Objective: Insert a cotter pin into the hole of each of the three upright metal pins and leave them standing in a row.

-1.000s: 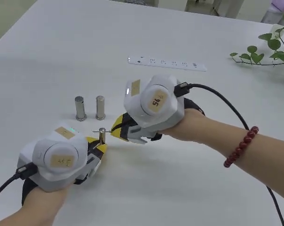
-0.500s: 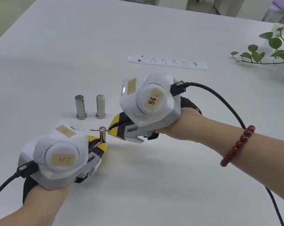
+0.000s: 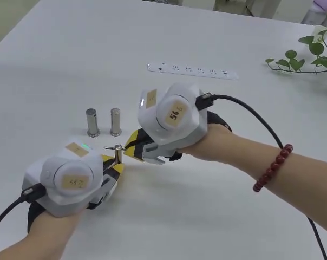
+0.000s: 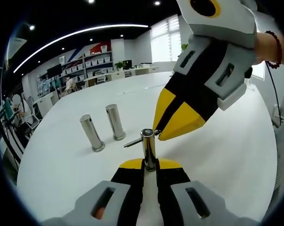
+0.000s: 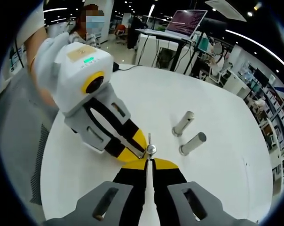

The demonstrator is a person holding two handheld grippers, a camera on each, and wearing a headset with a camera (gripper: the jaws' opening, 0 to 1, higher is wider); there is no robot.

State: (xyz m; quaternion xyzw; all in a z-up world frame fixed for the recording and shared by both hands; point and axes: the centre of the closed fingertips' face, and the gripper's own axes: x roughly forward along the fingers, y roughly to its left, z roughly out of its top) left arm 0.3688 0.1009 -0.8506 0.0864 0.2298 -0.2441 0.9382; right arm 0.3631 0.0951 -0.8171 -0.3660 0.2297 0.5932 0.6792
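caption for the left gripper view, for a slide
Left gripper grips an upright metal pin; right gripper holds a cotter pin through its hole

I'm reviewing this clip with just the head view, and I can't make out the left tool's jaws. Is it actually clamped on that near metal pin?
Observer: Yes. The left gripper view shows the left tool shut on the lower shaft of the upright metal pin.
Operator: And the right tool?
Observer: It is shut on the cotter pin beside the pin's head. The cotter pin's far end pokes out the other side.
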